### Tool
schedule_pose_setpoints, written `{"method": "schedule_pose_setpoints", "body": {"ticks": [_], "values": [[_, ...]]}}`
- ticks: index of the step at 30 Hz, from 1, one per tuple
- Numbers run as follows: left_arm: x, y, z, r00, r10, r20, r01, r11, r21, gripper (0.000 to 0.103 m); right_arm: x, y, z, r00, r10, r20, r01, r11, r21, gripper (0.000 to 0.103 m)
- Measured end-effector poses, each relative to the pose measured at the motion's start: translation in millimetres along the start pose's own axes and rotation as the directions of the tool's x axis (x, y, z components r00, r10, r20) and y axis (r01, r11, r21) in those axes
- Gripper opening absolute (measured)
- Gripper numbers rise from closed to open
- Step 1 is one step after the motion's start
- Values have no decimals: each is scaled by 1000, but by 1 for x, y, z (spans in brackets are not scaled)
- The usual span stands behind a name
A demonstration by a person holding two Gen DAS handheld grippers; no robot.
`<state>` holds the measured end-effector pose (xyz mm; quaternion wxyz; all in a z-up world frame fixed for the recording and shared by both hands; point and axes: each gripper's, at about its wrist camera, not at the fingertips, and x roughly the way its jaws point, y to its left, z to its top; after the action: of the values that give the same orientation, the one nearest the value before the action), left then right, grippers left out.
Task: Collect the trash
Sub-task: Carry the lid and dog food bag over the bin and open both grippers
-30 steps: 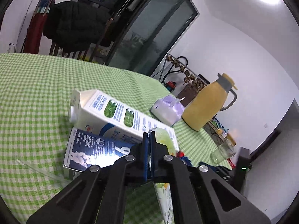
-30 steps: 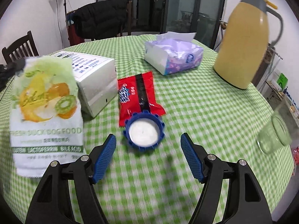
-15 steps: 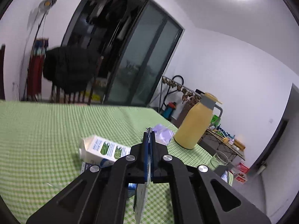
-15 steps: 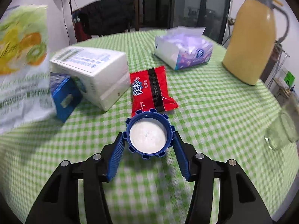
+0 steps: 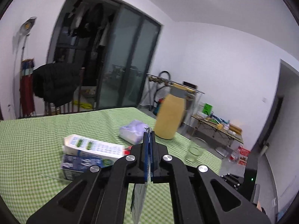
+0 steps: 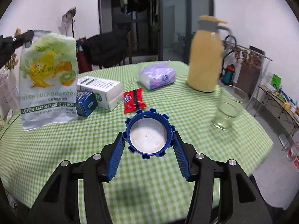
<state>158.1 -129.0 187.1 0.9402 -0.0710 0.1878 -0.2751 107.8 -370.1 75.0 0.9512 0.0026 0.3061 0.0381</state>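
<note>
left gripper (image 5: pixel 149 136) jaws pinch the dog food bag (image 6: pixel 48 78); right gripper (image 6: pixel 148 145) jaws clamp the empty blue cap (image 6: pixel 148 137).

worktop (image 6: pixel 186 127): woven cloth cover, green-white check, matt
blue cap (image 6: pixel 149 133): ribbed plastic, semi-gloss; white liner matt
dog food bag (image 6: pixel 47 78): glossy printed film
red wrapper (image 6: pixel 134 100): shiny foil-like film
cartons (image 6: pixel 101 89): coated paperboard, smooth
glass (image 6: pixel 225 114): clear, smooth
right claw (image 6: pixel 148 158): matt black plastic, ridged blue pads, metal screws
</note>
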Motion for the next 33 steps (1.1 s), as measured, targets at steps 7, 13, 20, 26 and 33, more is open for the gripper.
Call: {"method": "schedule_pose_setpoints", "body": {"ticks": [7,13,20,26,33], "values": [[9,-68,-8,995,-94,-31,95,994,59,0,-56,-57,-31,996,-86,38,83,994,64,52],[46,-137,-33,977,-161,-140,176,979,102,0,-96,-112,-75,981,-192,24,187,972,142,52],[92,-234,-71,916,-302,-263,345,929,136,0,-132,-187,-140,947,-314,-70,321,911,260,52],[135,-308,-128,826,-406,-391,484,867,122,0,-134,-239,-210,904,-356,-238,420,844,333,52],[186,-367,-208,749,-387,-538,527,840,129,0,-104,-262,-262,889,-300,-346,428,811,398,52]]}}
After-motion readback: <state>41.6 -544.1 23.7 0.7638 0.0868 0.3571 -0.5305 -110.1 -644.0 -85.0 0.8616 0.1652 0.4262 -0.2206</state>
